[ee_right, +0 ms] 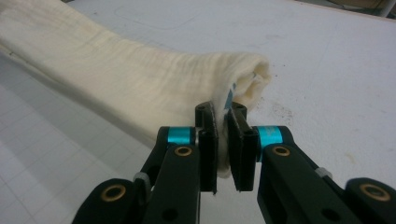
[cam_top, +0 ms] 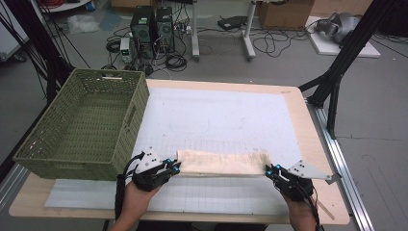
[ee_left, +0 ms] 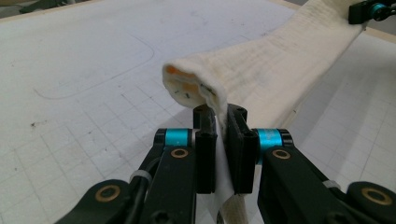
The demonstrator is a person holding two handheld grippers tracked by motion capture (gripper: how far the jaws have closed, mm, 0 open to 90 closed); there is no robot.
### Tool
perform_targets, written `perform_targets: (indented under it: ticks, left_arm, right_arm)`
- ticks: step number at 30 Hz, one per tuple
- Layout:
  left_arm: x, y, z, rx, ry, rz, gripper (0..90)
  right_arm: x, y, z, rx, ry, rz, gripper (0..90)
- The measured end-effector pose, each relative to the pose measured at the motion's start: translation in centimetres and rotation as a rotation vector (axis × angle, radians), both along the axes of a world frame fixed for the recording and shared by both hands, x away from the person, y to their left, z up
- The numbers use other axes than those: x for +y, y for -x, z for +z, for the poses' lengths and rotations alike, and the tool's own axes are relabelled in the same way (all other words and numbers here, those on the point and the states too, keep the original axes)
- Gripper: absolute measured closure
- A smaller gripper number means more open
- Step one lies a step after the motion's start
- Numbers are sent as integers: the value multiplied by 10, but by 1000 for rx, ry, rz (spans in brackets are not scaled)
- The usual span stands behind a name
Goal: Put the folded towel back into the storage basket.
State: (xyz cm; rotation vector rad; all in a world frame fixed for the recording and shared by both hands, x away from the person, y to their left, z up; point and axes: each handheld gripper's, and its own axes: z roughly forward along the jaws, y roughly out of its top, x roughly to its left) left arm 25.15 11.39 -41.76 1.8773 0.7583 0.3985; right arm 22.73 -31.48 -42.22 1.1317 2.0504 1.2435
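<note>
A cream cloth [cam_top: 222, 162], folded into a long narrow band, lies across the near part of the white gridded mat [cam_top: 216, 115]. My left gripper [cam_top: 175, 166] is shut on the band's left end [ee_left: 201, 86], with fabric pinched between its jaws. At the band's right end [ee_right: 243, 74] my right gripper [cam_top: 270, 170] is likewise shut on the cloth. The cloth [ee_left: 280, 60] stretches between the two grippers, and the far gripper [ee_left: 369, 10] shows at its other end in the left gripper view. A hand holds each gripper from the table's near edge.
A green woven basket [cam_top: 86, 122] stands empty on the table's left side, close to my left gripper. The mat covers most of the wooden table [cam_top: 308, 125]. Beyond the table are computers, cables and black frame legs [cam_top: 337, 67].
</note>
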Motion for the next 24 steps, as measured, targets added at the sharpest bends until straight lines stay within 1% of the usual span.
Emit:
perform_targets:
  ticks: [3, 4, 5, 8, 13, 14, 17, 24]
  left_arm:
    - [1, 1, 1, -23, 10, -14, 824]
    - [1, 2, 1, -29, 20, -18, 824]
    - [1, 2, 2, -33, 22, -19, 824]
    - [1, 3, 3, -45, 22, -30, 824]
    - [3, 5, 5, -66, 35, -40, 824]
    - [3, 5, 5, -66, 40, -42, 824]
    - [4, 5, 5, -72, 52, -46, 824]
    - [4, 7, 6, -76, 57, -49, 824]
  right_arm:
    - [-1, 1, 2, -5, -8, -2, 831]
    - [-2, 1, 2, -11, -13, -3, 831]
    - [-4, 2, 3, -18, -23, -4, 831]
    - [-5, 2, 5, -31, -32, -4, 831]
    - [-5, 3, 7, -35, -36, -2, 831]
    - [-6, 3, 7, -44, -31, -2, 830]
    - [-6, 3, 9, -51, -40, -2, 831]
    - [-7, 3, 10, -56, -39, 0, 831]
